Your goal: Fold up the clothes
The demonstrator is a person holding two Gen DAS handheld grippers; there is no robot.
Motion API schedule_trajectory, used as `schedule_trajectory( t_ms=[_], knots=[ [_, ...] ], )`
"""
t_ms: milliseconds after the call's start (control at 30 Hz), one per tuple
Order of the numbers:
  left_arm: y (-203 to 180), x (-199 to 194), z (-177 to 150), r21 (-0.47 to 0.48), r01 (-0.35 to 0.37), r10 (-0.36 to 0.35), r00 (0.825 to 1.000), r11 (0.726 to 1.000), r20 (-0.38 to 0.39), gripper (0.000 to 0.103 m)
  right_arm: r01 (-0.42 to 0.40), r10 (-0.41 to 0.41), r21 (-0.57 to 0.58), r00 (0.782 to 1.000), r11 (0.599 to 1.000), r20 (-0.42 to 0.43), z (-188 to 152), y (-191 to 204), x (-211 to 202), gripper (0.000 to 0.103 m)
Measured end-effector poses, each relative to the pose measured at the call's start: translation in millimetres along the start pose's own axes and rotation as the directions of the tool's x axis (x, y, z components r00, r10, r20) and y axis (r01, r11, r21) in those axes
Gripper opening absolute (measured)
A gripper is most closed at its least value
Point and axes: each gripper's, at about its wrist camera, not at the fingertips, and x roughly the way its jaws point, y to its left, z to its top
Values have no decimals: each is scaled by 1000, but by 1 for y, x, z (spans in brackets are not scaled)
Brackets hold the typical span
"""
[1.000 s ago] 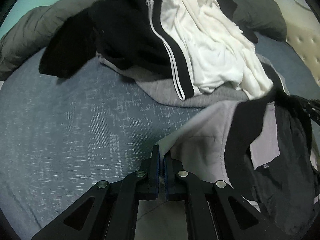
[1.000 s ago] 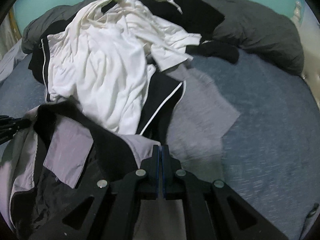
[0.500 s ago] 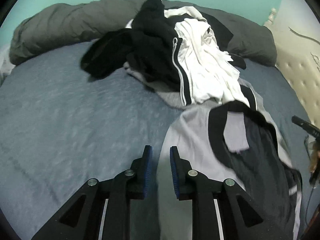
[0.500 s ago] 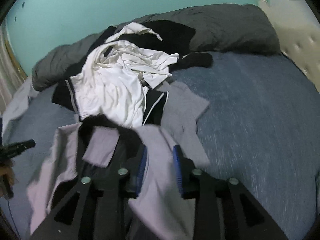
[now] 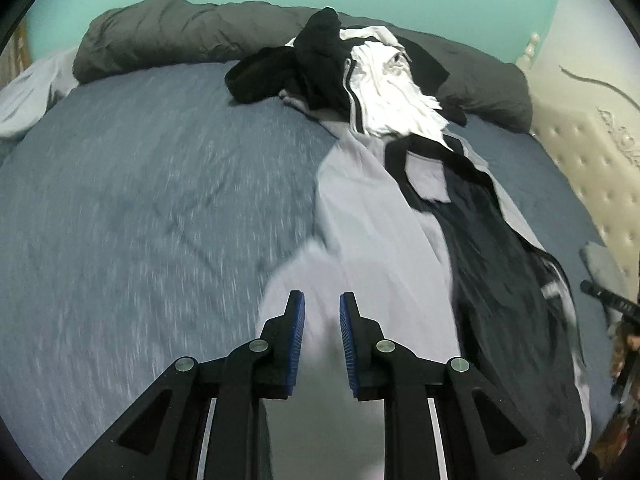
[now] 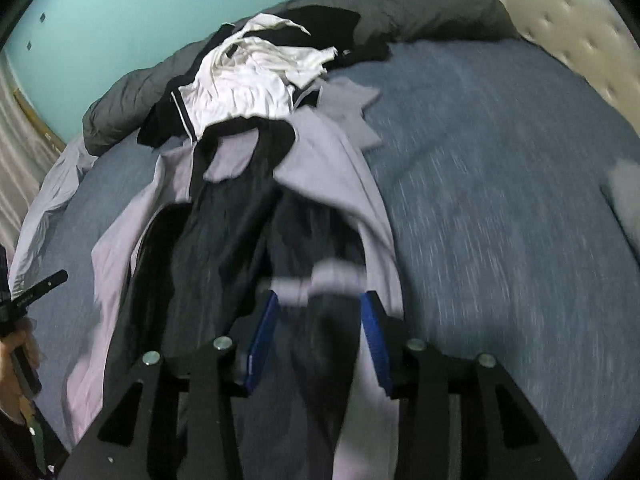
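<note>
A grey and black jacket [image 5: 384,216] lies stretched lengthwise on the blue bed [image 5: 140,200], running from the heap of clothes [image 5: 360,76] at the far end toward both cameras. The left tongs [image 5: 322,308] hover over the jacket's pale grey near end with a gap between the blue pads, released; the grey cloth shows through the gap below them and is too blurred to tell whether it touches a pad. The right tongs [image 6: 320,304] stand over the jacket's dark inner lining, their jaws opening; a blurred pale strip of the hem lies across the gap just past the pad tips, and neither pad presses on it. In the left wrist view the jacket's black lining and collar lie to the right of the tongs; in the right wrist view the grey outer panel runs along their right side. A dark grey duvet [image 5: 180,32] lies rolled behind the heap.
</note>
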Motion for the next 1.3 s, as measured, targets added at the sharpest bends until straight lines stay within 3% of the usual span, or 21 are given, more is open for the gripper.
schedule_trajectory(
  t_ms=[133,300,733,967,1300],
  knots=[
    [-5,-12,-42,-31,44,-44,999,999,3,20,-18,18,57,1000,998,-1,-36,-7,-18,44],
    [-12,-20,-78,-39,49,-48,999,998,11,20,-11,12,121,1000,993,-3,-68,-15,-34,44],
    [-6,-38,-104,-23,30,-29,998,999,57,20,20,-5,204,997,979,-72,-123,-25,-38,44],
    [2,-44,-103,-20,28,-26,997,999,76,20,29,-19,181,998,983,-57,-127,-19,-38,7],
    [8,-45,-104,-34,33,-30,996,999,78,20,-1,1,79,1000,997,5,-113,20,-56,2]
  ],
)
